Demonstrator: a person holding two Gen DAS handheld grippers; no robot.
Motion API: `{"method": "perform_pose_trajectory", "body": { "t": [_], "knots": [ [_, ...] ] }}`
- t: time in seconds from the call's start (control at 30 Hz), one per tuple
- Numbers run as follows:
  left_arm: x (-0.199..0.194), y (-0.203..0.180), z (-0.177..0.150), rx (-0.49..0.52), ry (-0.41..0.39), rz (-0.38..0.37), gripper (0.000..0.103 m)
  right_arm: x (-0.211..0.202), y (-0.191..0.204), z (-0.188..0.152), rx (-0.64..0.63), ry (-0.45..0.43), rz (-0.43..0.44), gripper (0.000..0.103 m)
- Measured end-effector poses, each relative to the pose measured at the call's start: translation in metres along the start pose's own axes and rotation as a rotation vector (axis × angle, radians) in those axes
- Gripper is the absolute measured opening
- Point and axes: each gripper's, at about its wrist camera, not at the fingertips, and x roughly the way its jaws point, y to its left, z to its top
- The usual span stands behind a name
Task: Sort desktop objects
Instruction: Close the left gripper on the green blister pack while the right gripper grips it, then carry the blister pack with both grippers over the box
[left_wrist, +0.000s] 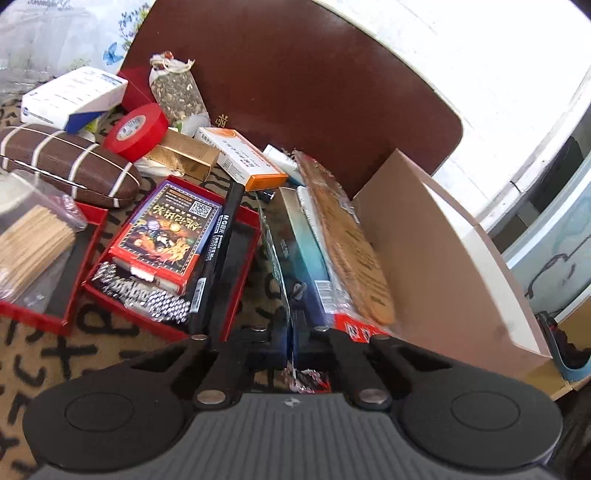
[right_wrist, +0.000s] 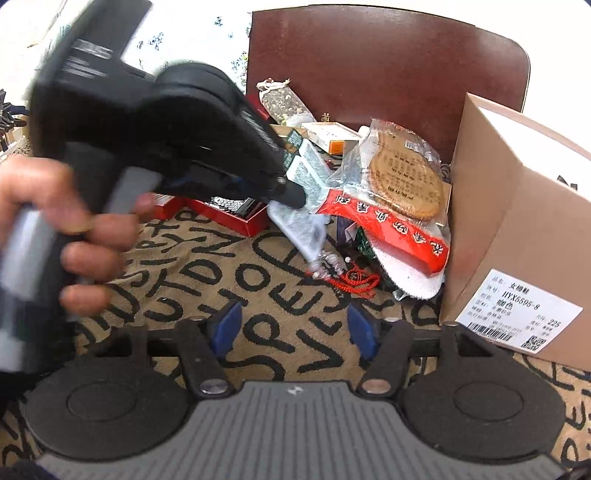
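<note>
My left gripper (left_wrist: 290, 338) is shut on a flat blue-green packet (left_wrist: 295, 251) held on edge; it also shows in the right wrist view (right_wrist: 291, 184), gripping that clear-wrapped packet (right_wrist: 306, 173) above the patterned cloth. A bagged round wafer with a red label (right_wrist: 402, 184) leans against a brown cardboard box (right_wrist: 517, 229). My right gripper (right_wrist: 293, 326) is open and empty, low over the cloth, its blue pads (right_wrist: 229, 325) apart.
A red tray (left_wrist: 236, 295) holds a card box (left_wrist: 166, 229), black pens and a metal chain. A second red tray (left_wrist: 55, 317) holds wooden sticks. Behind lie a brown glasses case (left_wrist: 70, 162), red tape roll (left_wrist: 136, 127), small boxes and a chair back (left_wrist: 314, 85).
</note>
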Motion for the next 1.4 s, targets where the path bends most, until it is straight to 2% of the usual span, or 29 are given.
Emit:
{"method": "perform_pose_trajectory", "body": {
  "t": [0.17, 0.43, 0.6, 0.8, 1.07, 1.4],
  "knots": [
    [-0.022, -0.007, -0.012, 0.018, -0.01, 0.015, 0.0, 0.002, 0.011, 0.004, -0.054, -0.034, -0.002, 0.056],
    [-0.044, -0.018, -0.03, 0.023, -0.009, 0.008, 0.0, -0.007, 0.028, 0.01, -0.105, -0.102, 0.001, 0.045],
    [-0.056, -0.025, -0.033, 0.023, -0.026, -0.005, 0.0, -0.017, 0.03, 0.011, -0.105, -0.128, -0.006, 0.027],
    [-0.068, -0.038, -0.034, 0.046, -0.054, -0.017, 0.001, -0.036, 0.028, 0.013, -0.085, -0.168, -0.007, 0.017],
    [-0.083, -0.07, -0.025, 0.113, -0.102, -0.081, 0.003, -0.069, 0.014, 0.018, -0.047, -0.253, -0.033, 0.011],
    [-0.074, -0.133, -0.005, 0.246, -0.139, -0.197, 0.003, -0.108, -0.031, 0.032, 0.018, -0.375, -0.153, 0.011]
  ]
}}
